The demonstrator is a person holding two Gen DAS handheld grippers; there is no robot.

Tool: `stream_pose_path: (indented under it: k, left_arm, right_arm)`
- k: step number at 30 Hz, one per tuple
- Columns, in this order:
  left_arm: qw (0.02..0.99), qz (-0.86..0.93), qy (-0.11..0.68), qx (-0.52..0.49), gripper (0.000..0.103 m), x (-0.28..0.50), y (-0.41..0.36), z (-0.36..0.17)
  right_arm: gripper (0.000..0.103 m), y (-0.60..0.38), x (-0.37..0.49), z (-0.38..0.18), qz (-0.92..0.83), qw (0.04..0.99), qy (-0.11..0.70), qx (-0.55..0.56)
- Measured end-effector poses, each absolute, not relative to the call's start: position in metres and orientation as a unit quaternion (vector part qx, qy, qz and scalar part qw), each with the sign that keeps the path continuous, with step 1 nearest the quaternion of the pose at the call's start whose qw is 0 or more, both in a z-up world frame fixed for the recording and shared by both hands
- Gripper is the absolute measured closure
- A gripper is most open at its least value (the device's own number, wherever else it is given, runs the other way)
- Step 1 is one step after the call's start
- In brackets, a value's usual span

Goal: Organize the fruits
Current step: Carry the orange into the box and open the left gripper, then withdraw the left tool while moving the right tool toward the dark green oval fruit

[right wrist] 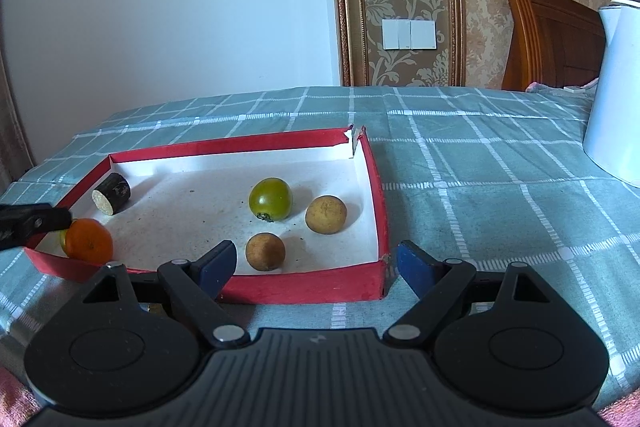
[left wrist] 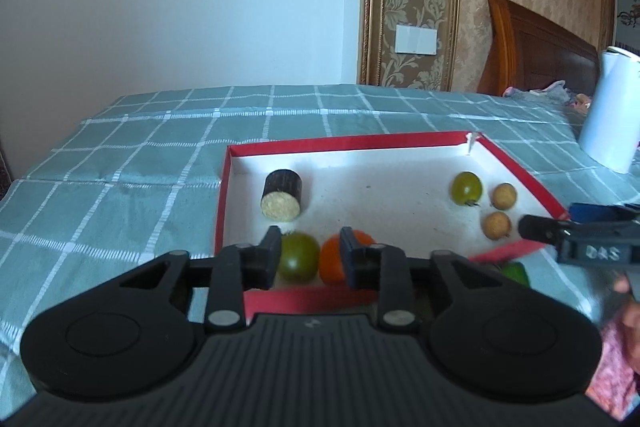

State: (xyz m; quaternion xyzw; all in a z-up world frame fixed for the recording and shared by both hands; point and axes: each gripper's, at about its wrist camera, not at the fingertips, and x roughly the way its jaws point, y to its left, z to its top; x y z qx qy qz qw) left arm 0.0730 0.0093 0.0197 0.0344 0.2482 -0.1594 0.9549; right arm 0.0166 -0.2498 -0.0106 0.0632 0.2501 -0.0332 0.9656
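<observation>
- Left gripper [left wrist: 308, 253] sits over the near-left corner of the red tray [left wrist: 360, 139], its jaws a little apart with a dark green tomato [left wrist: 298, 257] framed between the fingertips; no pad seems to press on it, so I judge the fruit let go, though the fisheye view leaves contact unsure.
- Just right of that tomato, touching or nearly so, lies the orange fruit [right wrist: 89, 241], partly behind the left gripper's right finger.
- Further along the left wall a dark cut stalk piece [right wrist: 112, 193] lies on its side, its pale cut face turned toward the near edge.
- Right gripper [right wrist: 316, 267] hangs spread wide and empty at the tray's near-right corner.
- Nearest to it are two brown round fruits [right wrist: 265, 251] and a second green tomato [right wrist: 270, 204], all toward the right wall, so the right hand is the closer one for these.
- One green thing [left wrist: 516, 273] lies outside the near edge on the checked cloth [right wrist: 500, 187], barely visible.
</observation>
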Motion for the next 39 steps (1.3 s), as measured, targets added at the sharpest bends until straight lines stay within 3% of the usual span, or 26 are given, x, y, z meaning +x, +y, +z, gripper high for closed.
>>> stream_pose_path:
  k: [19,22,28,39]
  left_arm:
    - [0.94,-0.164,0.298,0.005,0.05,0.036,0.02,-0.016]
    - [0.944,-0.152,0.293,0.007,0.039,0.036,0.021,-0.018]
    - [0.943,-0.155,0.293,0.011,0.032,0.035,0.021,-0.02]
    - [0.941,-0.157,0.3,-0.013,0.007,0.038,0.027,-0.021]
  right_arm:
    - [0.015,-0.25,0.011,-0.01,-0.025,0.971,0.23,0.065]
    - [0.015,-0.245,0.004,-0.009,-0.024,0.974,0.221,0.052]
    - [0.015,-0.249,-0.014,-0.008,-0.01,0.973,0.217,0.079]
    - [0.015,-0.254,-0.018,-0.013,-0.014,0.966,0.234,0.107]
